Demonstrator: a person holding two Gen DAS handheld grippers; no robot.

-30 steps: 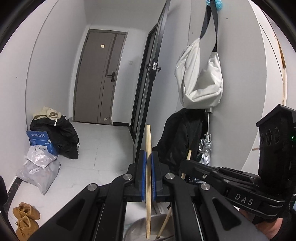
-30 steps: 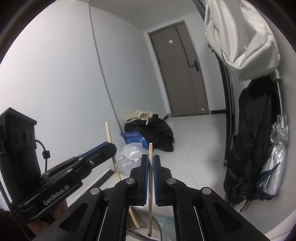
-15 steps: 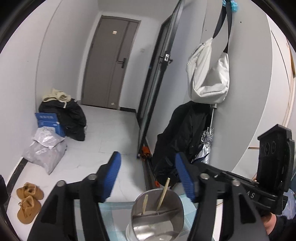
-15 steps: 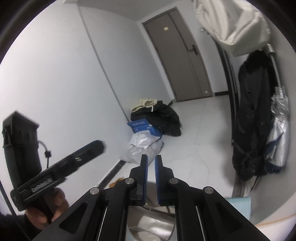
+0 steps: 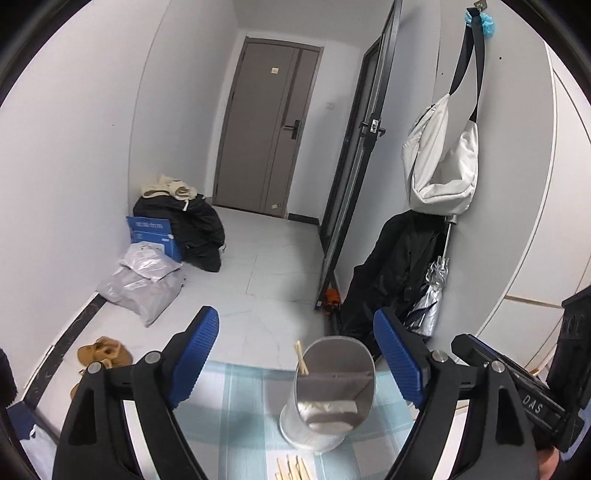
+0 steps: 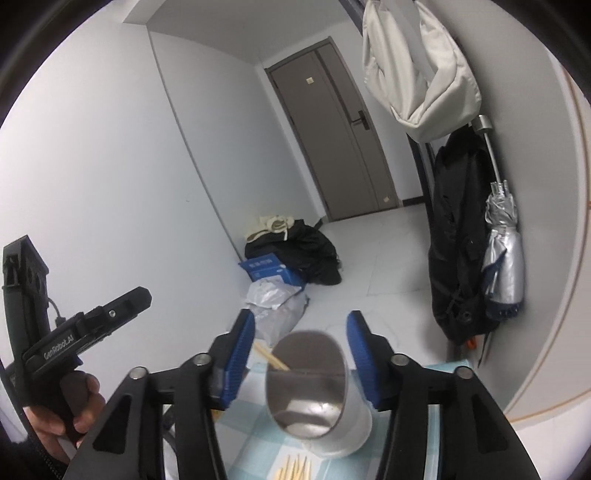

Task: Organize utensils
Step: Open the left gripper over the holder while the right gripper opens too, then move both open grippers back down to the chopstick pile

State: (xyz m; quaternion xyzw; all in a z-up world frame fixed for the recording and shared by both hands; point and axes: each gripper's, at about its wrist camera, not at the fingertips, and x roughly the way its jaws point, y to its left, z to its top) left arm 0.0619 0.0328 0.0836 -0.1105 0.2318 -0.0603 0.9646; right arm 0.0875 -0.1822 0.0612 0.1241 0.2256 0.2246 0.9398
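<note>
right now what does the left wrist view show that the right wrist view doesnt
Only the left wrist view shows the brown slippers on the floor, the blue hair tie on the wall hook and the orange item by the door frame.

Only the right wrist view shows a hand gripping the left tool's handle.

Both show the steel utensil holder on the checked cloth, chopsticks poking out of it, loose chopsticks in front, the white bag and the folded umbrella. Both tools are opening with nothing between their jaws.
</note>
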